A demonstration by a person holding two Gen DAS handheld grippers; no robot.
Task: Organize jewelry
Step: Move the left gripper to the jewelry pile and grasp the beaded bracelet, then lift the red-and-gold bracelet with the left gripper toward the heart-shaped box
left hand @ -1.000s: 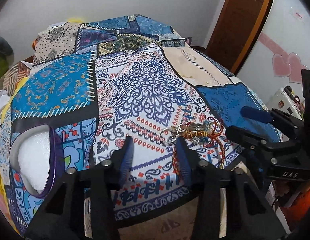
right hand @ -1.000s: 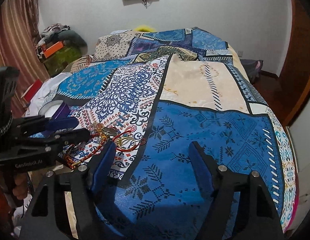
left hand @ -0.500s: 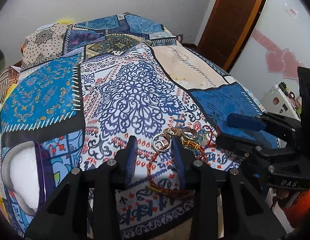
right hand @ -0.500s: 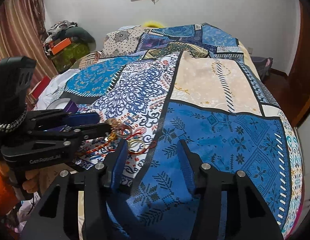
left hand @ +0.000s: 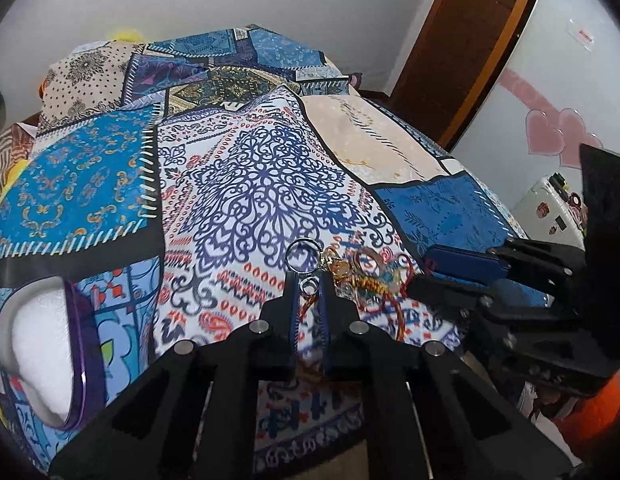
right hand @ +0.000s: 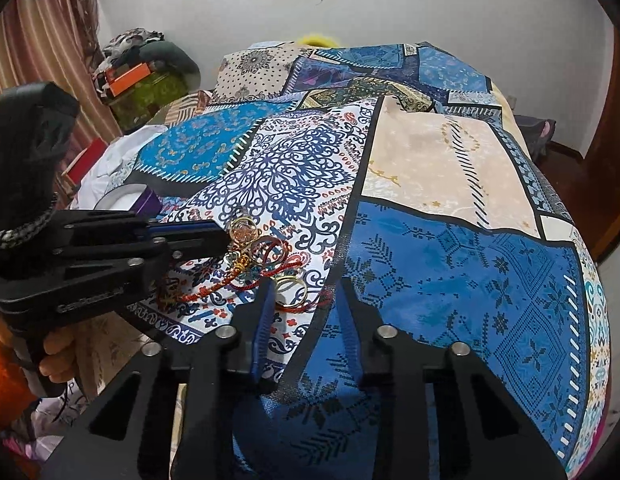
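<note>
A tangle of jewelry (left hand: 361, 276) lies on the patterned bedspread near the front edge: silver rings, gold pieces and a red-gold cord bracelet; it also shows in the right wrist view (right hand: 266, 260). My left gripper (left hand: 309, 280) has its fingers nearly closed around a small silver ring (left hand: 308, 286) and the red cord; a larger silver ring (left hand: 304, 258) lies just beyond the tips. My right gripper (right hand: 306, 292) is part open, its left finger beside a gold ring (right hand: 290, 290). A purple jewelry box (left hand: 42, 352) with a white foam insert lies at the left.
The bedspread (right hand: 449, 272) drops off at the front edge. A wooden door (left hand: 469, 40) stands at the right. Clutter and a curtain (right hand: 50, 52) lie left of the bed. The box also shows behind the left gripper in the right wrist view (right hand: 128, 200).
My left gripper has moved forward over the jewelry and its fingers have narrowed around the small ring and cord. My right gripper has narrowed and come closer to the gold ring.
</note>
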